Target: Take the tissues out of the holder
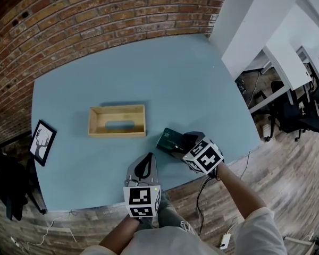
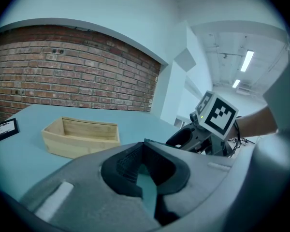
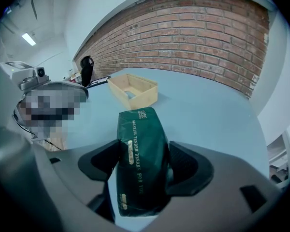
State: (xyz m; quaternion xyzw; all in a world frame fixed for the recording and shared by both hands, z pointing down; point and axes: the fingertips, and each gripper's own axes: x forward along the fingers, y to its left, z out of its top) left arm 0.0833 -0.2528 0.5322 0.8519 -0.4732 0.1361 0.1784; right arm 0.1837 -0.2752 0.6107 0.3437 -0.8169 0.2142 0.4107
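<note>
At 5 o'clock of the holder on the desk, the right claw stands wide, unclamped, around the green tissue pack. Left claw, at 6 o'clock, is narrowly open and empty

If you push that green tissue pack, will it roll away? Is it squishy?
The green tissue pack probably squashes easily: its shiny wrapper looks like thin, creased plastic. It's likely light for its size, being tissues. It lies flat and blocky on the blue table, so it should slide rather than roll.
</note>
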